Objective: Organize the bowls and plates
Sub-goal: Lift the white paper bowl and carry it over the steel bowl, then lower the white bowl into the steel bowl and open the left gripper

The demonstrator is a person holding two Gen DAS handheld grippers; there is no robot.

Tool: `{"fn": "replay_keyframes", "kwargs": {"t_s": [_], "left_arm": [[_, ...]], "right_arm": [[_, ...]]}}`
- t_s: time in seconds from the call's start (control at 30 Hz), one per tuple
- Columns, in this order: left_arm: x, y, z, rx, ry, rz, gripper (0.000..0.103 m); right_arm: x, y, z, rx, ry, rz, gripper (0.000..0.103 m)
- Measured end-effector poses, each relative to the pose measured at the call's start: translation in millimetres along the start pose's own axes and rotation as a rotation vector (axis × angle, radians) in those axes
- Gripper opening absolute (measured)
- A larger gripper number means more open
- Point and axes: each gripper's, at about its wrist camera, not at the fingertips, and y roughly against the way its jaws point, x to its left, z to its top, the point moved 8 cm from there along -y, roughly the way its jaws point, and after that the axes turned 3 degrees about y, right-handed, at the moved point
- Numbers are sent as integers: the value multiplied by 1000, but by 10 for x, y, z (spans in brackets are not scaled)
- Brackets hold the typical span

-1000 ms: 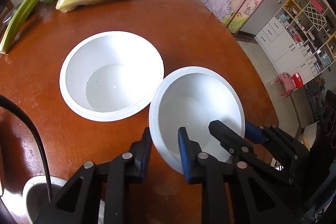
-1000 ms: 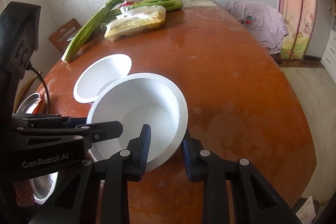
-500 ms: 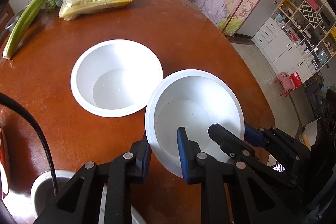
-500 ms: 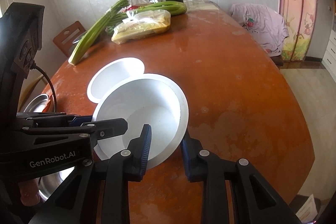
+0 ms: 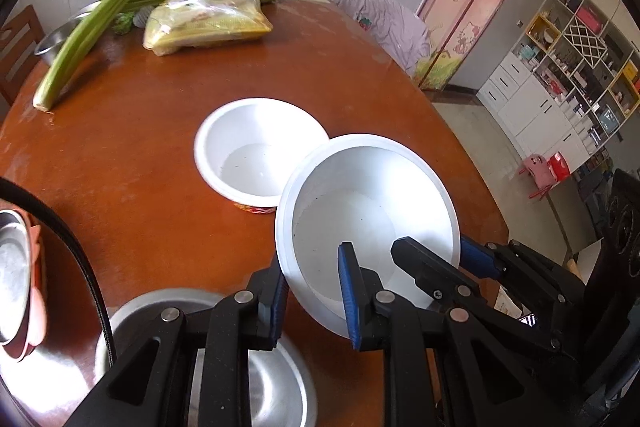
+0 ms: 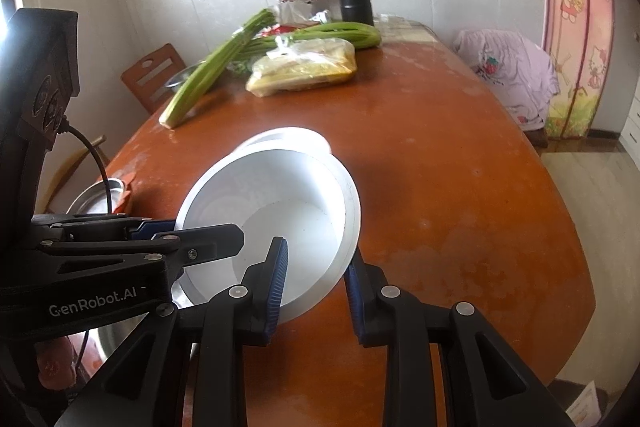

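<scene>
I have the white bowl (image 5: 368,211) pinched by its rim from two sides: my left hand-held gripper (image 5: 312,291) is clamped on the near-left part of the rim, one pad inside and one outside, and my right hand-held gripper (image 6: 316,279) is clamped on the near-right part the same way. The bowl is tipped, its far lip higher, and it hangs clear of the counter (image 5: 152,131).

To do this step well, I judge I should keep both hands level with each other so the thin rim does not twist, and bring the bowl squarely over the second white bowl (image 5: 256,155) before lowering it. That one sits upright on the counter just beyond the one I hold; in the right wrist view only its far rim (image 6: 288,137) peeks over my bowl's edge. Nesting will want the two mouths centred, then both grips let go together.

A steel bowl (image 5: 256,375) lies under my left fingers, close by, so I should not dip there.
</scene>
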Motion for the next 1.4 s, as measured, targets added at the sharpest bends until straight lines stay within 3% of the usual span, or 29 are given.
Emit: {"fn": "replay_keyframes", "kwargs": {"t_s": [0.9,1.4], "left_arm": [[472,969,-334,-156,58,35,24],[752,950,-635,-119,98,57,28]], "right_arm": [[987,361,94,-73,136,61,31],[1283,177,-139,1,172,97,32]]}}
